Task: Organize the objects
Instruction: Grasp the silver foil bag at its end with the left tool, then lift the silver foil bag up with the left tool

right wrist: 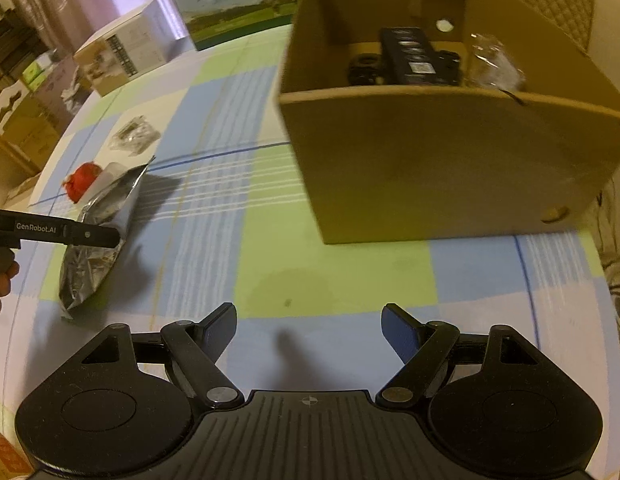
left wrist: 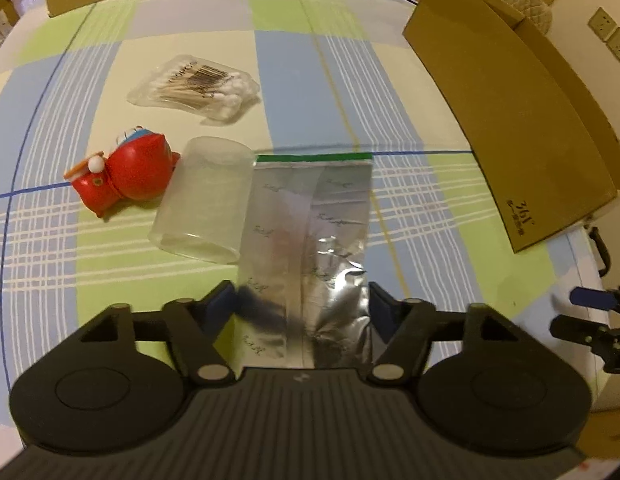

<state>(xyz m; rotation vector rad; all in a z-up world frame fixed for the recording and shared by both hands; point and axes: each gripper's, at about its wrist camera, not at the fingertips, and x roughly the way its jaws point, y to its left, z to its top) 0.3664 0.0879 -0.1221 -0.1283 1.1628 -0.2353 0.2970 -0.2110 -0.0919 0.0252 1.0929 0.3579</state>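
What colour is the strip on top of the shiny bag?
Green, seen best in the left wrist view on the silver bag.

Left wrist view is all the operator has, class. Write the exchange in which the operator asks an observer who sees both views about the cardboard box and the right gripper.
Operator: Is anything inside the cardboard box?
Observer: Yes. The right wrist view looks into the cardboard box and shows a black device with a crinkled clear bag beside it.
Operator: I see only a sliver of the right gripper. Is it carrying something?
Observer: No. The right gripper is open and empty, above the tablecloth in front of the box.
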